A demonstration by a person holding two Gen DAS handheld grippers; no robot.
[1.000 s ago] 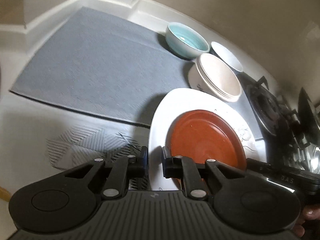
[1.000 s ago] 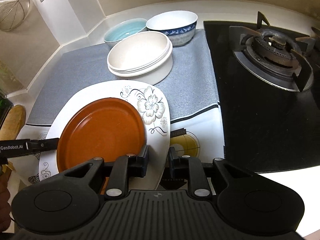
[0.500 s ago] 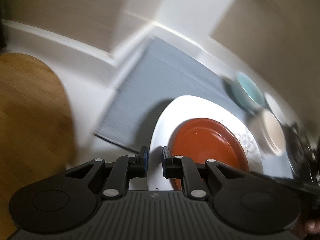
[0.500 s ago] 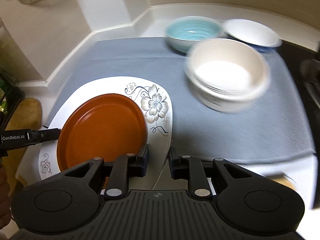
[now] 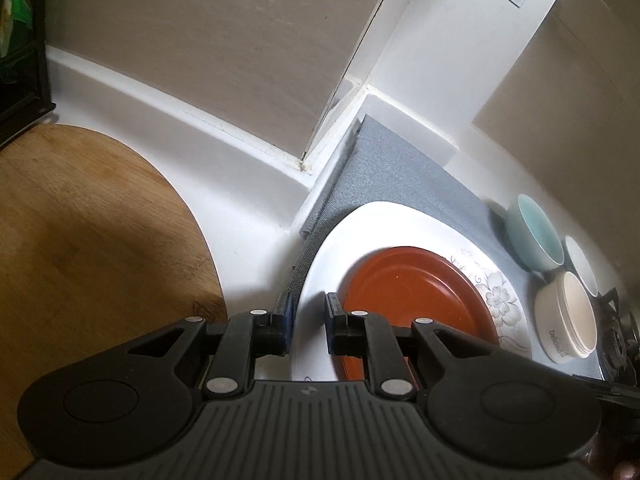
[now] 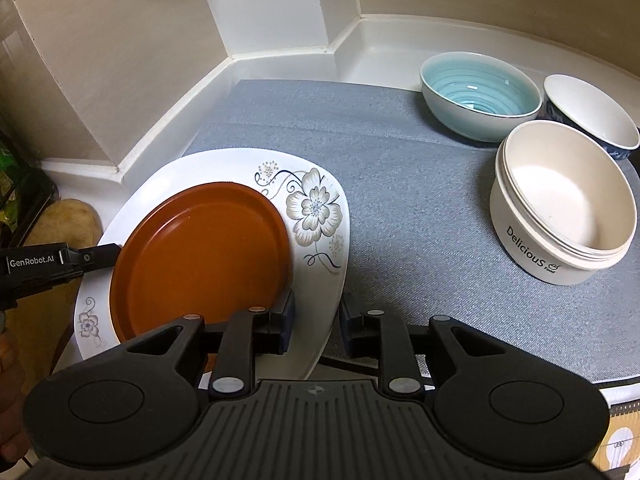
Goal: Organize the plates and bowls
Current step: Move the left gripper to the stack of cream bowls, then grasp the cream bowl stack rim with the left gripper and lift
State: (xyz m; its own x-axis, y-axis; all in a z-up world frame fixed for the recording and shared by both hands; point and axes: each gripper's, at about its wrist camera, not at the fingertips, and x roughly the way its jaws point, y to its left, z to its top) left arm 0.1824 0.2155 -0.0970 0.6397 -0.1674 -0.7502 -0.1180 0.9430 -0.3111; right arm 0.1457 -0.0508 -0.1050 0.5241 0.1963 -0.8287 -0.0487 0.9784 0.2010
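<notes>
A white flowered plate (image 6: 320,216) carries a brown plate (image 6: 200,256) and is held above the grey mat (image 6: 400,160). My right gripper (image 6: 316,326) is shut on the white plate's near right rim. My left gripper (image 5: 307,330) is shut on its opposite rim; the white plate (image 5: 384,224) and brown plate (image 5: 412,284) show there too. In the right wrist view the left gripper's fingers (image 6: 88,258) reach the plate's left rim. A stack of cream bowls (image 6: 560,216), a light-blue bowl (image 6: 480,96) and a blue-and-white bowl (image 6: 592,116) stand on the mat at the right.
A round wooden board (image 5: 80,240) lies left of the mat on the white counter. A white wall column (image 6: 272,4) and raised counter edge (image 6: 180,100) border the mat at the back left. A gas hob (image 5: 620,344) lies past the bowls.
Both grippers have carried the two plates to the left along the mat, away from the hob and the bowls, toward the back-left corner. The bowls have not moved.
</notes>
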